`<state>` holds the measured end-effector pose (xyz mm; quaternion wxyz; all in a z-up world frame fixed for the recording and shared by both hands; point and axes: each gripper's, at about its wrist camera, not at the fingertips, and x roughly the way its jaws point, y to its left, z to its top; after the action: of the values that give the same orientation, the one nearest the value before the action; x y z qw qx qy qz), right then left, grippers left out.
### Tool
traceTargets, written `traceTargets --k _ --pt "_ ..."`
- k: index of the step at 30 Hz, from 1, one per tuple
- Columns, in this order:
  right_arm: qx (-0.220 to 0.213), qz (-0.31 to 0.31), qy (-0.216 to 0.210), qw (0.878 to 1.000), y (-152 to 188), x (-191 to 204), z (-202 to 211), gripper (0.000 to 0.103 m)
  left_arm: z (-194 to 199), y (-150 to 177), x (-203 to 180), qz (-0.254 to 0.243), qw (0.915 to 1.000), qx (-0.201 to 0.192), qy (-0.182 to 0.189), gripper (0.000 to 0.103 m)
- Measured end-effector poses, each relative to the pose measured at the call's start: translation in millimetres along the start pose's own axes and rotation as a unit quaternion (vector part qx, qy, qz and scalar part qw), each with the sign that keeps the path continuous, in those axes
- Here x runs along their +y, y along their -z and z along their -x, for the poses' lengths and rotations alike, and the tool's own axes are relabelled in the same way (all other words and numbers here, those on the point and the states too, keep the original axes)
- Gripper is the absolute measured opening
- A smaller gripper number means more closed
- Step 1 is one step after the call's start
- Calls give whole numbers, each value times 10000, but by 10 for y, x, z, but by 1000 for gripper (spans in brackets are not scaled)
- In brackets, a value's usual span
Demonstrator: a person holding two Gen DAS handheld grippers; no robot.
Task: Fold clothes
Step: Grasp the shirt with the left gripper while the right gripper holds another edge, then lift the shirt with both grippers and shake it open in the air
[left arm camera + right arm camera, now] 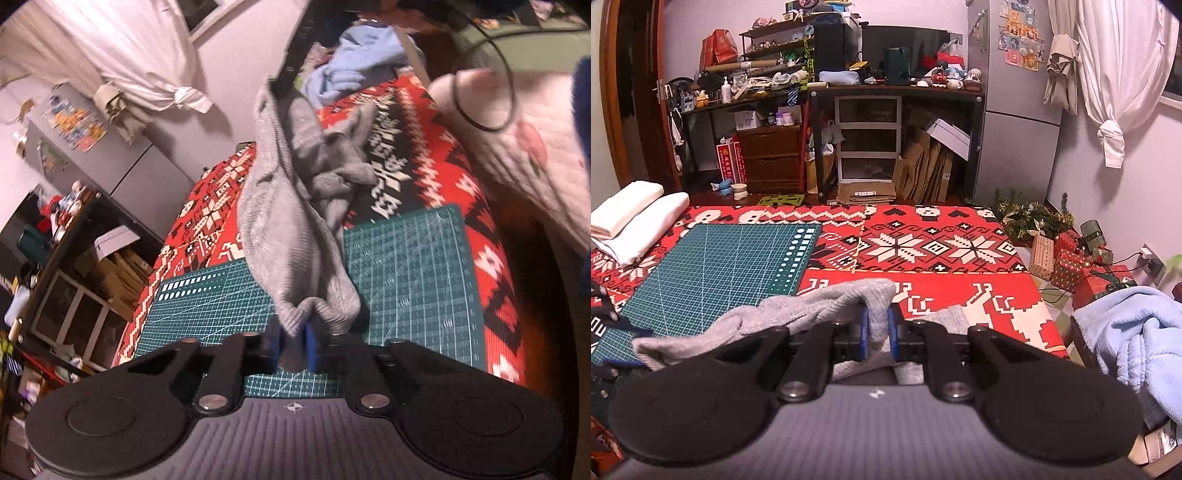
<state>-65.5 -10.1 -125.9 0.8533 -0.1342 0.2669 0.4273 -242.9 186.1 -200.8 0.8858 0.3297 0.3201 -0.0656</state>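
Note:
A grey knitted garment point(288, 221) hangs stretched between both grippers above a red patterned bed cover point(207, 210). My left gripper point(295, 341) is shut on one end of the grey garment, above a green cutting mat point(413, 266). The other gripper point(280, 79) shows at the far end of the garment in the left wrist view. My right gripper point(877, 334) is shut on the grey garment point(798, 310), which trails off to the left over the green mat point(713, 273). Part of the garment bunches on the cover.
Folded white cloths point(635, 218) lie at the left of the bed. A light blue towel point(1134, 332) is heaped at the right, also in the left wrist view point(354, 62). A pink quilt point(524, 147), cluttered desks point(849, 92) and wrapped gifts point(1067, 254) surround the bed.

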Motion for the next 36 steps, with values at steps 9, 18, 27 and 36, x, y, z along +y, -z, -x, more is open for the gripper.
traceTargets --k 9,18,27,36 --pt "-340 250 -26 9991 -174 156 275 12 383 -230 637 2223 9664 -572 -1157 7" --pt "-1758 559 -12 9828 -967 364 1091 11 1483 -736 1369 2959 9093 -1482 -2522 7" --pt "-2776 697 -368 9575 -1400 667 2083 11 2688 -1033 1408 2510 8840 -2017 -3387 7" --pt "-3396 1041 -859 9308 -1410 1080 2950 11 3474 -960 1047 2604 8685 -2225 -3583 7"
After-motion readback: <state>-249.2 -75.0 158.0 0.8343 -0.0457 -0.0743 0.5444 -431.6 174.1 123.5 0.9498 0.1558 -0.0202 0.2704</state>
